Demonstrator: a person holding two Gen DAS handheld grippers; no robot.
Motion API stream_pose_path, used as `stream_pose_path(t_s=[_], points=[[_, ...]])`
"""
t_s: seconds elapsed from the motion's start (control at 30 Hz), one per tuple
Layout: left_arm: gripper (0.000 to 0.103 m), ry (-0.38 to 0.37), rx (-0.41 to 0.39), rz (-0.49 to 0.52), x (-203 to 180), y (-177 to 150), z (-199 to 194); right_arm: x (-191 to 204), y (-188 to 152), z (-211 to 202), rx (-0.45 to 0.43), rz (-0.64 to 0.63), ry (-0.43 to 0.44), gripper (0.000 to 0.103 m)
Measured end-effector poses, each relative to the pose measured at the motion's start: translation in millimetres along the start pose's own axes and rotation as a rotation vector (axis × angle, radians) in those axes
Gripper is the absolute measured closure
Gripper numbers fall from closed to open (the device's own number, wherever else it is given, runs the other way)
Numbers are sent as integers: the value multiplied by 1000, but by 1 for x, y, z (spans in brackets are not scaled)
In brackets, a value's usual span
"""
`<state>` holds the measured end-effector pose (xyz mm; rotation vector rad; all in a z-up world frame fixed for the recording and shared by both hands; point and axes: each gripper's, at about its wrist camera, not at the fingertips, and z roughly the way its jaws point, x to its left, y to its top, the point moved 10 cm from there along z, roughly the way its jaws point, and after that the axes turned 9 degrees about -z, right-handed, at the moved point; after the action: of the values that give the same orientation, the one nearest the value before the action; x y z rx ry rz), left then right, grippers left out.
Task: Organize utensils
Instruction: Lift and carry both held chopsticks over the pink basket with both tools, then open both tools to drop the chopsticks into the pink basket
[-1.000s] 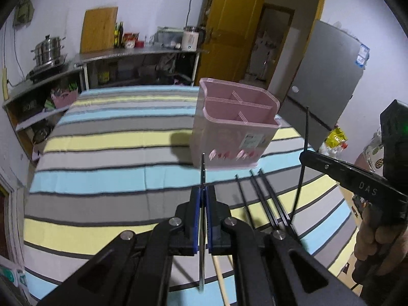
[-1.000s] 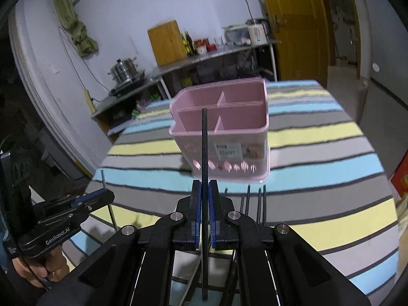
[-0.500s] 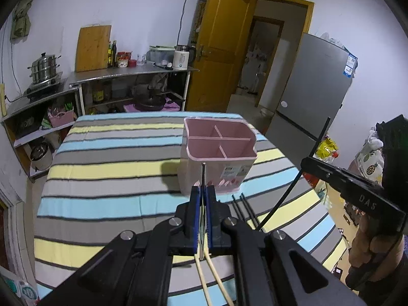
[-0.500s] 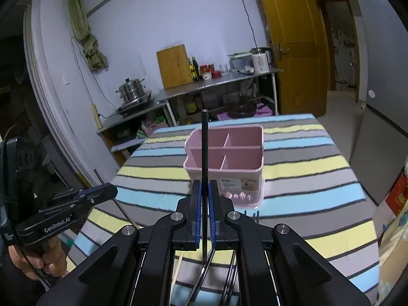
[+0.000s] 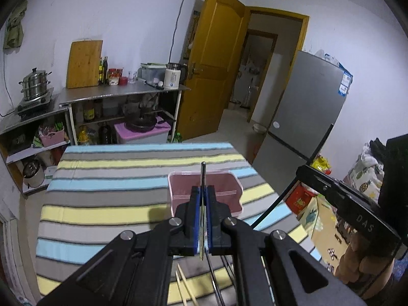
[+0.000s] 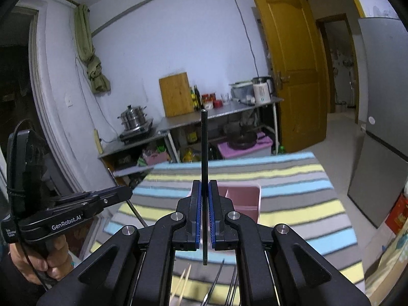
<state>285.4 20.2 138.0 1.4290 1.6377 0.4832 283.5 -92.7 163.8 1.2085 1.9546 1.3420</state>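
Note:
My left gripper (image 5: 203,189) is shut on a thin dark chopstick (image 5: 203,170) that stands upright between its blue pads. Below and beyond it sits the pink utensil holder (image 5: 229,193) on the striped table (image 5: 102,196). At the right edge of this view, my right gripper (image 5: 302,170) holds a black chopstick (image 5: 290,191) on a slant. In the right wrist view, the right gripper (image 6: 204,183) is shut on that black chopstick (image 6: 204,140), with the holder (image 6: 242,199) just behind. The left gripper (image 6: 128,191) hovers at the left, above the table.
Two wooden chopsticks (image 5: 183,285) and several black ones (image 6: 216,280) lie on the table's near edge, under the grippers. A grey fridge (image 5: 306,107) stands to the right. A steel shelf (image 5: 122,94) with pots and bottles runs along the far wall.
Both grippers have risen well above the table, each still holding its chopstick. The pink holder now sits lower and smaller in both views, and more of the room shows.

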Motion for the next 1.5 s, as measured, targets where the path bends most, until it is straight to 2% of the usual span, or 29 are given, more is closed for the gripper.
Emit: stream_pose_path(t_s=[0.2,0.43,0.7,0.9,1.07,1.1,1.2,1.23,1.27,1.5], points=[[98,8,-27,0,0,27,21,-11,19,19,-28,26,-4,98],[98,13,-20,-28,9,34,57,-23,21,53,-20,42,-9,98],[98,30,23,-35,17,21,90,-34,-12,95,57,80,5,98],[98,47,64,-53,27,3,106,-33,-35,108,105,83,22,98],[97,48,66,-59,31,-3,108,-32,-43,115,134,83,37,98],[94,50,63,-60,31,-3,107,-33,-44,115,139,83,38,98],[75,53,54,-65,32,-1,104,-34,-46,114,141,74,31,94],[72,52,50,-66,33,1,104,-34,-45,113,138,71,31,92],[72,54,46,-65,33,1,102,-34,-44,111,134,67,30,89],[69,60,5,-61,36,7,84,-36,-36,91,106,50,15,84]])
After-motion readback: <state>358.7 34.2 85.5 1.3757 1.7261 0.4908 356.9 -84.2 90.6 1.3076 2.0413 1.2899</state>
